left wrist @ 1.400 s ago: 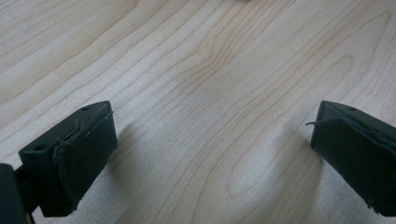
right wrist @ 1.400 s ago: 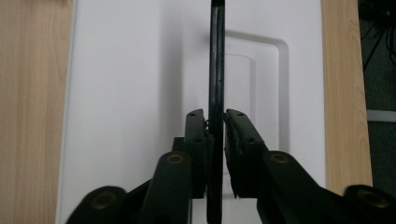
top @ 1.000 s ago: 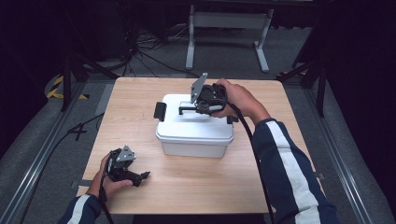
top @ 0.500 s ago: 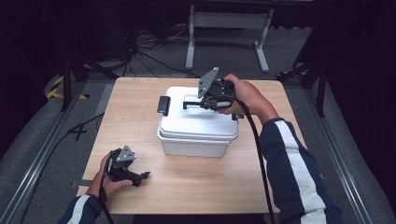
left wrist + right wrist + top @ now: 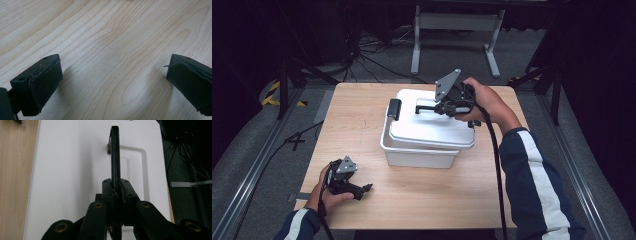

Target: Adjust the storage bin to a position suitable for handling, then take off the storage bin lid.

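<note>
A white plastic box [image 5: 417, 156] stands mid-table. Its white lid [image 5: 432, 129] is lifted off it, tilted and shifted to the right. A black latch [image 5: 394, 108] hangs at the lid's left end. My right gripper [image 5: 435, 107] is shut on the lid's black handle [image 5: 423, 107]. In the right gripper view the handle [image 5: 114, 150] stands edge-on between the closed jaws of the right gripper [image 5: 115, 188], above the lid [image 5: 70, 170]. My left gripper [image 5: 363, 189] rests on the table's front left, apart from the box. Its jaws stand wide open, and the left gripper [image 5: 112, 82] has only bare wood between them.
The wooden table [image 5: 357, 115] has bare room left of and in front of the box. Behind the table on the floor stand a grey metal frame [image 5: 452, 30] and cables [image 5: 362, 55]. A rail [image 5: 252, 165] runs along the left side.
My right hand has risen and moved away with the handle, pulling the lid up off the box and to the right. The left hand has stayed put.
</note>
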### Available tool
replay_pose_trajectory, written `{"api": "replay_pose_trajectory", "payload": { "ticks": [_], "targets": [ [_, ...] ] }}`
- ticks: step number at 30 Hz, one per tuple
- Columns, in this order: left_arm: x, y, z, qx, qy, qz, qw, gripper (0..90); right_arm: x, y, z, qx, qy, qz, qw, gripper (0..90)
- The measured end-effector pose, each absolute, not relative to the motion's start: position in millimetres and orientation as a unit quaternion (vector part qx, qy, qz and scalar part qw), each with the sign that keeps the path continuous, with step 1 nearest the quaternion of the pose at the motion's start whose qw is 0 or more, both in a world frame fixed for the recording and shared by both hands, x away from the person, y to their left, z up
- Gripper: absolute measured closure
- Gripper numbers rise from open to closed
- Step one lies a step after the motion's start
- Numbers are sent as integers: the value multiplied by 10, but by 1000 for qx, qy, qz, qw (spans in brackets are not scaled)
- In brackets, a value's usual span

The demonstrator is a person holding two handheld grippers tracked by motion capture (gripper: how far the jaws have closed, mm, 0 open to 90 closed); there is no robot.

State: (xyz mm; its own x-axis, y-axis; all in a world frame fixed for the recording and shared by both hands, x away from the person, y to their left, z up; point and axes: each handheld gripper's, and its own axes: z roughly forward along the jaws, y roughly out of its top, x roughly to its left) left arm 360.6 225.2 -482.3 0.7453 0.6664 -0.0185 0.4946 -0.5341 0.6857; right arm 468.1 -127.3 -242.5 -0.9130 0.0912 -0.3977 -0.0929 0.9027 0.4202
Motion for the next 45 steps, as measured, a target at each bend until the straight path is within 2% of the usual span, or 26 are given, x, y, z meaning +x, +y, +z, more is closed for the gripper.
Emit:
{"api": "replay_pose_trajectory", "payload": {
  "ticks": [19, 45],
  "targets": [
    [3610, 2253, -4830, 866, 333, 125, 351, 7, 4602, -1643, -2427, 22, 949, 230, 213, 842],
    [3621, 2261, -4827, 869, 327, 125, 349, 6, 4486, -2909, -2441, 137, 926, 248, 250, 841]
  ]
}}
